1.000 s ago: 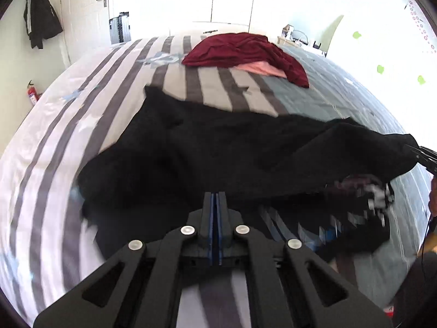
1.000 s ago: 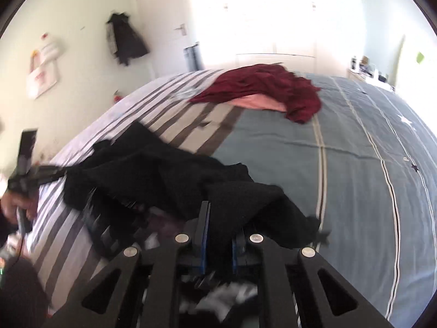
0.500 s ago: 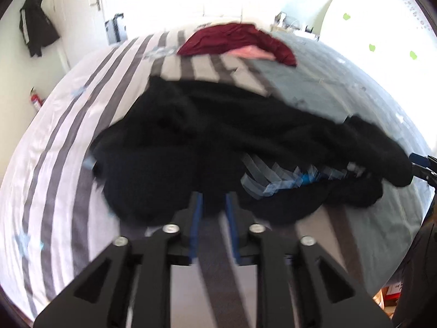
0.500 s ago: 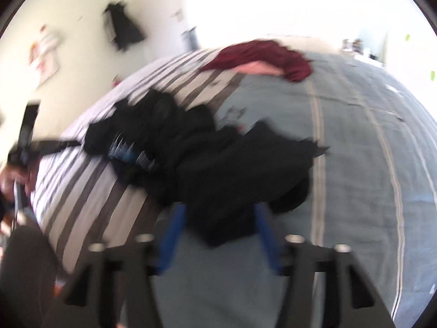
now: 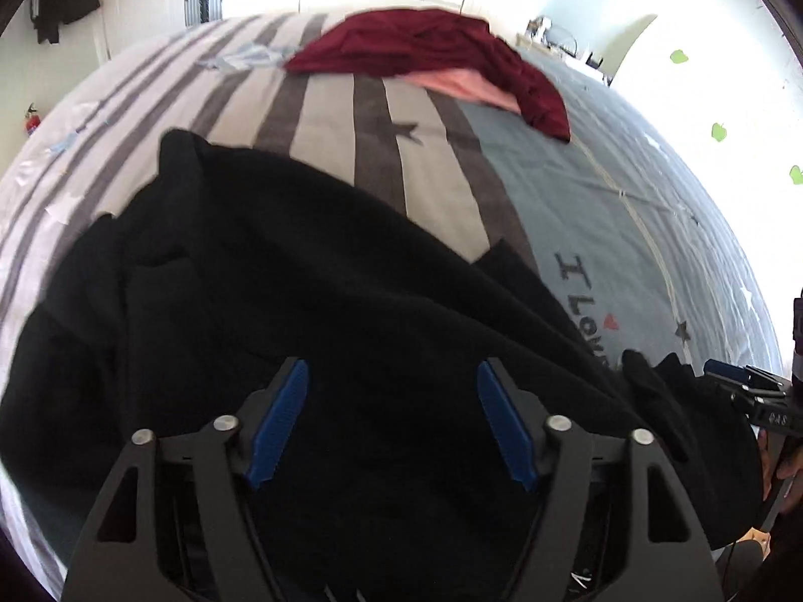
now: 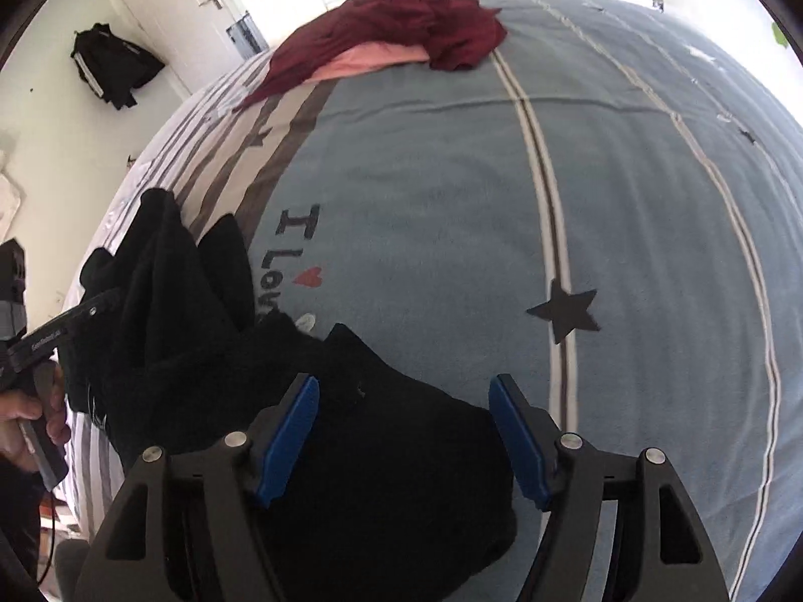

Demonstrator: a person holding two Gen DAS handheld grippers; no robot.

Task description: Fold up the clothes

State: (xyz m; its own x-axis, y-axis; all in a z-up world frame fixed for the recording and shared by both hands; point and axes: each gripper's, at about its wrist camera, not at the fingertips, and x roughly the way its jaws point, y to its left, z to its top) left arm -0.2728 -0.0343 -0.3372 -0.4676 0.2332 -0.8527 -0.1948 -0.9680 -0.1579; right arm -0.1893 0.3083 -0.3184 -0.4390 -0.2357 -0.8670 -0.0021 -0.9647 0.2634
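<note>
Fingers: left gripper (image 5: 391,424) and right gripper (image 6: 404,434) spread apart, gripping nothing | black garment (image 5: 281,311) under both, lower frame | bed (image 6: 451,175)

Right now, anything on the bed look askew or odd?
Yes. The black garment lies bunched and creased at the bed's near edge, not flat. Farther back, a maroon garment is heaped over a pink one.

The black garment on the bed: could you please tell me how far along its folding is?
Done: nothing folded; the black garment lies bunched on the bed. In hand: nothing; the left gripper and right gripper hover over it, jaws just opened. Remaining: spread and fold it, then the maroon garment.
</note>
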